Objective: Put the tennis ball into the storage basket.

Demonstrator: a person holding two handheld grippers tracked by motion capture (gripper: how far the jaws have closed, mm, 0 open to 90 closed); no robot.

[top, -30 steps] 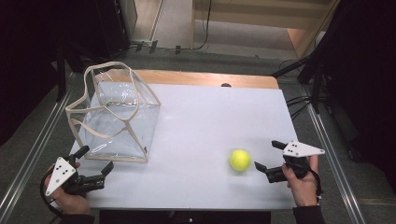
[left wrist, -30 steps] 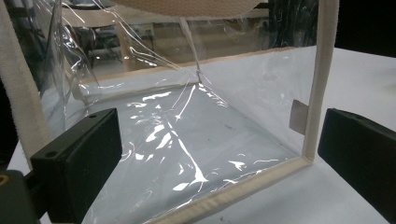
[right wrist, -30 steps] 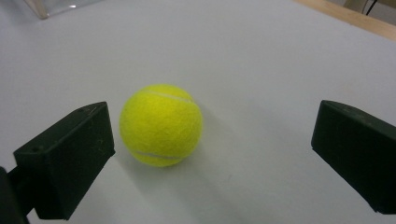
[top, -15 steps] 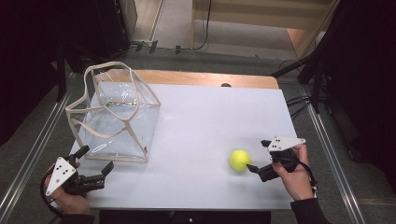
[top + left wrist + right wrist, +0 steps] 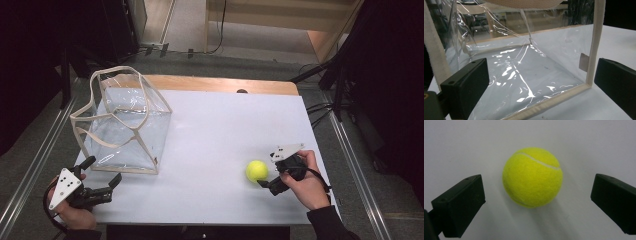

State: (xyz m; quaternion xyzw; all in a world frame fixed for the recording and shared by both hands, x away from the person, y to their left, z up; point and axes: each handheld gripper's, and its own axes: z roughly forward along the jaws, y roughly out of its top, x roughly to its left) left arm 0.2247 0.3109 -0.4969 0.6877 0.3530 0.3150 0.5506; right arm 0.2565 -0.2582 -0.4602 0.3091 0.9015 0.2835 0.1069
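At the table's near left corner, the left gripper lies low with its jaws spread wide and nothing between them, aimed at the bag just ahead. In the left gripper view the bag stands upright with its mouth facing up, a clear plastic cube edged in cream tape; its top rim and handles run out of frame, and the glare on the plastic makes the inside hard to read, though it looks empty.

Further right, the ball sits on the bare white top near the front edge, well apart from the bag. Being round, it has no long axis; in the right gripper view the ball's seam curves across its upper part.

The right gripper is just beside the ball, pointing left at it. In the right gripper view its jaws stand wide apart on either side of the ball, touching nothing. In the high view the hand and the grey plate hide much of the gripper.
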